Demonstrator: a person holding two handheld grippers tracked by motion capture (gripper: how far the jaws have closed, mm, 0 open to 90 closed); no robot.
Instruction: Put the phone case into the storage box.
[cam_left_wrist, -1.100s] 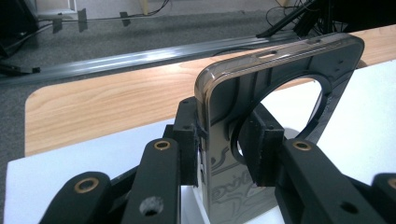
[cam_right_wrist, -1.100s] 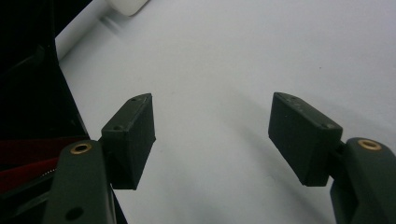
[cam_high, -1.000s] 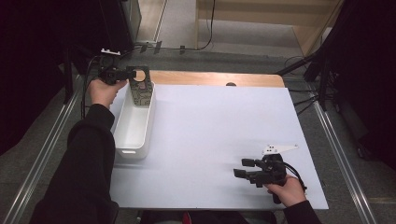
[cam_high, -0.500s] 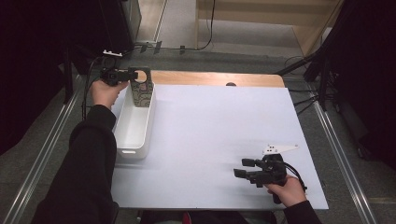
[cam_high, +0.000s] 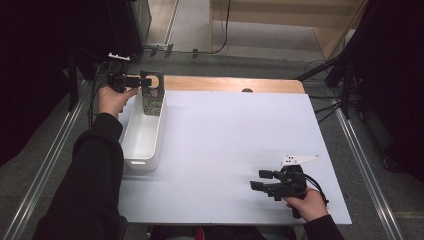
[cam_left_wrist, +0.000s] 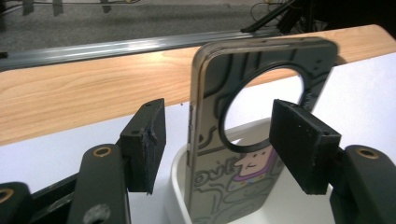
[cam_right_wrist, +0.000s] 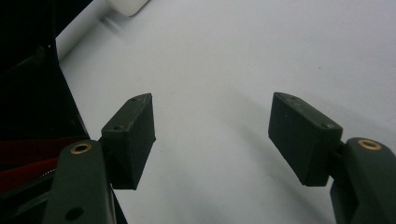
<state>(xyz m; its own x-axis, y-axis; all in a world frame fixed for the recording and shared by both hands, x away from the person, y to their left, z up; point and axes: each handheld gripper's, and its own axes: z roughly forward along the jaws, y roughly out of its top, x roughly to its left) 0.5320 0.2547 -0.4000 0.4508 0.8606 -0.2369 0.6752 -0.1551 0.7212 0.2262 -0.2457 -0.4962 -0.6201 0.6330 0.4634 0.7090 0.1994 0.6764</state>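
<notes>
Left gripper stood released, jaws just parted wider, both black pads clear of the door-hanger card standing between them. Stood upright in the far end of the white bin, lower edge down inside, top leaning at the far wall. Showed a flat board with rounded corners, a pale plywood-like edge, a dark grey face with lighter line drawings, a large round hole near the top, and below it a cartoon figure with a pale face and a purple band. Seen from above as a dark upright slab at the far left of the table, level with the left gripper. Counted one card, one bin, long and rectangular, lying along the left edge of the white tabletop, with a strip of bare wood behind it. Right gripper hung unclenched over bare white surface, nothing between its two pads; seen from above near the front right corner, well apart from the bin. Counted two grippers, two hands, four pads.
</notes>
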